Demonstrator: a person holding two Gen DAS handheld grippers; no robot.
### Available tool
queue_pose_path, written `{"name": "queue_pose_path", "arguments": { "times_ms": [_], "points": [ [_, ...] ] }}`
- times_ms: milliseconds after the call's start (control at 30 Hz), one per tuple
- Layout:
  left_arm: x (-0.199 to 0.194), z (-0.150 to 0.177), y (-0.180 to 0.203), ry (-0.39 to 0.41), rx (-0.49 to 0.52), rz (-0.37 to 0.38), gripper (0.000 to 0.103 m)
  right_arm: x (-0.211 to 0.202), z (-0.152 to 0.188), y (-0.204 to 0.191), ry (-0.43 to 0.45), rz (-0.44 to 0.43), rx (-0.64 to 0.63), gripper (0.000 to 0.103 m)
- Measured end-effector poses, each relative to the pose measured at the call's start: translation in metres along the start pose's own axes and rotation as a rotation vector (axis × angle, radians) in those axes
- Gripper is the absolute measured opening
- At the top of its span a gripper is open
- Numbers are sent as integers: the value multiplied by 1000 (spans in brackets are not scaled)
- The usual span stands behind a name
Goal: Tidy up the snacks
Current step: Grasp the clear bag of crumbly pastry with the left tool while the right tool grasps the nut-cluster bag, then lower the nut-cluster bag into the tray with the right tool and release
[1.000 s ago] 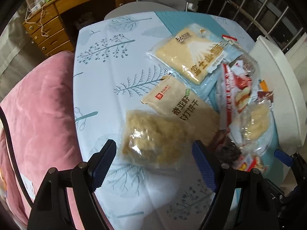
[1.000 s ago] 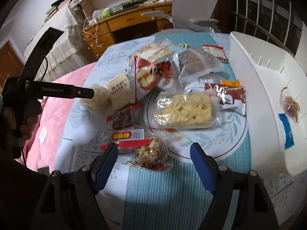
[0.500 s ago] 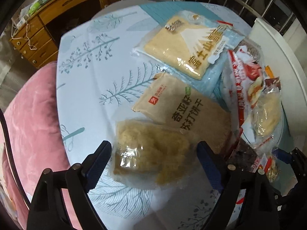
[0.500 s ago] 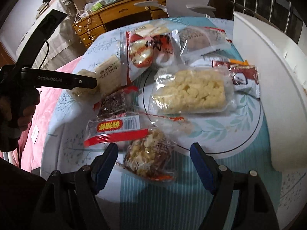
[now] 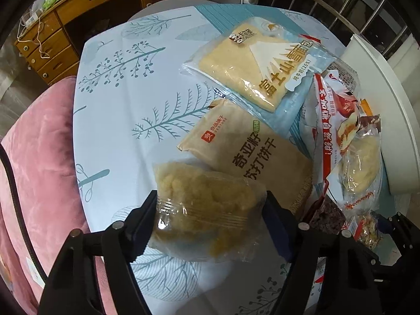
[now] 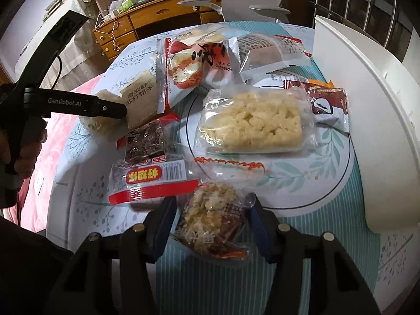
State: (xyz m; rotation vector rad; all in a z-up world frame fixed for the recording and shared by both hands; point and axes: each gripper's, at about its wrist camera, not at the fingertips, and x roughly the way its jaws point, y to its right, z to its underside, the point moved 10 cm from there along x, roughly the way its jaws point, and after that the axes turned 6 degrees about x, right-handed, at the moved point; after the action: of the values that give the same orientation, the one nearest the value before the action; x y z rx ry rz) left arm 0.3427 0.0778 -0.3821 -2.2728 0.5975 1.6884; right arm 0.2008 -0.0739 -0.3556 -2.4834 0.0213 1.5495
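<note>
The left gripper (image 5: 210, 207) points steeply down, its jaws just closing, both blue pads pressed against the sides of the wrapped crumbly cake (image 5: 207, 210) between them. The right gripper (image 6: 211, 223) also tilts steeply down, jaws just closing around the nut brittle packet (image 6: 210, 220), the pads at its edges. The person's left hand (image 6: 23, 147) grasps the left gripper's handle.

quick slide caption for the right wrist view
Right gripper, jaws just closing, straddles a nut snack pack at the table's near edge, other snacks spread beyond it.
</note>
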Motion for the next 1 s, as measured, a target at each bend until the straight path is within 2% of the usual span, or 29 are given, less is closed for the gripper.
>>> {"name": "queue_pose_path", "arguments": {
  "times_ms": [100,333,733,833,1000],
  "points": [
    [-7,3,1,15,-8,-7,68,-3,-2,3,-6,6,26,49],
    [-31,27,2,21,-43,-27,65,-14,-3,8,27,21,20,49],
    [-134,72,37,109,-67,-57,65,-82,-16,-4,131,-46,9,49],
    [-156,84,48,120,-77,-54,65,-106,-18,-6,170,-58,-10,49],
    [-187,99,78,152,-80,18,65,-133,-21,-5,214,-88,0,49]
  ]
}}
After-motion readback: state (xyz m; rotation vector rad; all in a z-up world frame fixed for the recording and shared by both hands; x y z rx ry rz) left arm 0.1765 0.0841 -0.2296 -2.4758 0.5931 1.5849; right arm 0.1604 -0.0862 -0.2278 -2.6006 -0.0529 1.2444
